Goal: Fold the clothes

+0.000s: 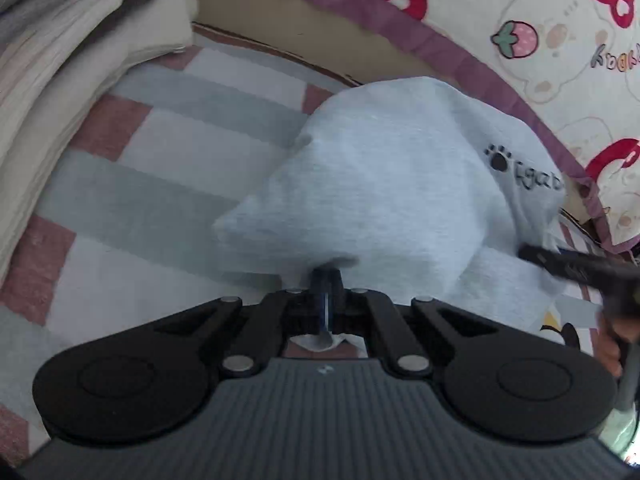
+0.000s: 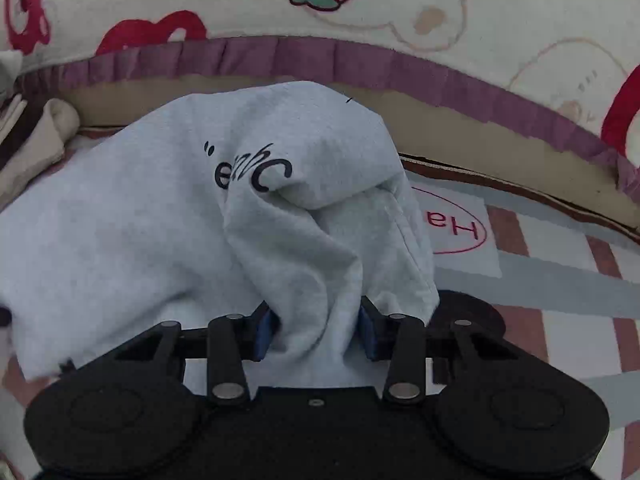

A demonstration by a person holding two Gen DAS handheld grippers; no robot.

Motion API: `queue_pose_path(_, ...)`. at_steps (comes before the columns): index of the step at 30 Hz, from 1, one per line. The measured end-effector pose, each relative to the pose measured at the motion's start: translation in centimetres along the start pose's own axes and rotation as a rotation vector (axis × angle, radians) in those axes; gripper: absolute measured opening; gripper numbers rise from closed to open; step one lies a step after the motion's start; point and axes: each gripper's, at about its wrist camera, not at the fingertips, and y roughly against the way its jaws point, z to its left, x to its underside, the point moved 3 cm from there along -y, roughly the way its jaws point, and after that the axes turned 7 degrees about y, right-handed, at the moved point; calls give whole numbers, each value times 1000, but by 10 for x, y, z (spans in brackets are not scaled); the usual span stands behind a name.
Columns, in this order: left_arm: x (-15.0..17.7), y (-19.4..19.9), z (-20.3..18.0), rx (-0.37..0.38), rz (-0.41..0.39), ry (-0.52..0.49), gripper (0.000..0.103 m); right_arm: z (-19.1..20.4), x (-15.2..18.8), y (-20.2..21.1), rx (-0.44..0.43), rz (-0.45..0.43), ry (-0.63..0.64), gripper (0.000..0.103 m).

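While both hands are low over the bed, the scene reads left to right as follows.

Bedding pile: cream and grey folded bedding [image 1: 60,60] lies at the far left edge, well apart from the work.

Bed surface: a checked sheet [image 1: 168,152] in grey, white and pink squares carries the garment; a cartoon strawberry quilt [image 1: 560,40] with a purple frill borders it behind.

Garment: a pale grey sweatshirt [image 1: 380,184] with a black paw print and lettering lies heaped on the sheet, one portion doubled over another, not yet flat.

Left hand-held gripper [image 1: 326,280]: pressed together, blue pads meeting on a thin edge of the sweatshirt; a small tuft of fabric shows behind the fingers, so I judge it clamped on the cloth.

Right hand-held gripper [image 2: 316,328]: blue pads [image 2: 262,332] stand apart, with a thick bunch of the sweatshirt [image 2: 192,248] hanging between them; the cloth fills much of the gap, yet the pads do not look to be squeezing it.

Step in hand: laying a fold down onto the bed, judged from the low hands and the doubled cloth.

Doing it well: let the right bunch drop clear before pulling away, so the fingers do not drag the fold open.

Left side advice: keep the pinched edge taut and low, set it in line with the layer beneath, then let go.

Risk: the rumpled ridge near the lettering may trap a crease; smoothing outward would help.
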Motion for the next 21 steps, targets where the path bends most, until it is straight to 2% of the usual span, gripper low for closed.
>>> queue_pose_path(3, -2, 3, 0, 43, -16, 8, 3, 1, 19, 30, -3, 1, 83, 59)
queue_pose_path(7, 1, 2, -12, 82, -10, -4, 7, -5, 53, 49, -59, 43, 28, 62)
queue_pose_path(8, 4, 2, -15, 100, -8, -5, 21, -3, 61, 49, -65, 51, 30, 62)
queue_pose_path(9, 7, 2, -20, 83, -5, -36, 41, 3, 66, 49, -15, 37, 72, 62)
queue_pose_path(11, 19, 3, -42, -24, -35, -207, 45, 17, 73, 48, 115, -4, 175, 63)
queue_pose_path(13, 30, 1, -60, -58, -30, -324, 46, 35, 78, 45, 222, -34, 313, 63)
queue_pose_path(15, 37, -1, -65, -14, 8, -325, 54, 53, 75, 48, 177, -64, 403, 63)
queue_pose_path(17, 44, -7, -68, 5, 45, -329, 60, 70, 70, 51, 125, -85, 450, 67)
queue_pose_path(18, 48, -12, -70, -3, 56, -352, 67, 77, 71, 48, 99, -80, 461, 69)
queue_pose_path(19, 53, -18, -75, -30, 57, -414, 69, 82, 73, 42, 73, -70, 469, 69)
queue_pose_path(20, 58, -24, -79, -64, 51, -469, 70, 88, 75, 37, 46, -59, 477, 69)
queue_pose_path(21, 59, -29, -80, -108, 26, -485, 65, 91, 80, 30, 36, -64, 491, 67)
